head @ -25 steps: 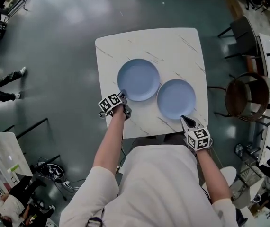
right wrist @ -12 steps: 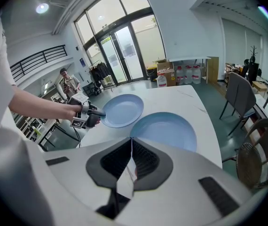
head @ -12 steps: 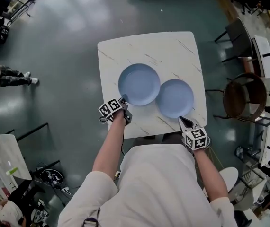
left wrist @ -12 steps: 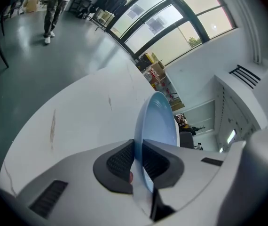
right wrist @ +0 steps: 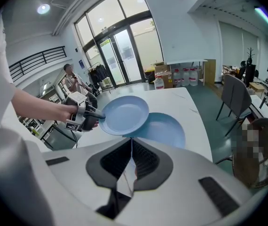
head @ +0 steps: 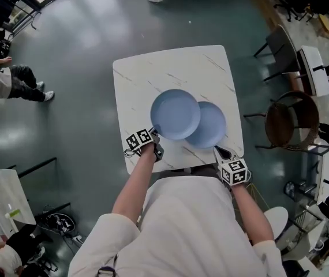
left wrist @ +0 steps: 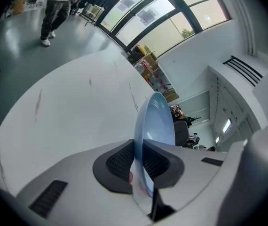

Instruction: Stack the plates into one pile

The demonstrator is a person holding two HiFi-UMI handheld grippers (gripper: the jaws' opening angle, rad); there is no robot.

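A large open hall, like a lab or office lobby: polished grey floor (head: pixel 83 39), tall glass doors (right wrist: pixel 120 51), railed upper gallery (right wrist: pixel 35 60), scattered chairs (right wrist: pixel 235 98), stacked cardboard boxes (right wrist: pixel 161 68).

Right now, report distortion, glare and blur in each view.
Head view: sharp, pale light reflections on the floor. Left gripper view: strong fisheye bend, dark corners, held plate looming close. Right gripper view: fisheye too, windows bright.
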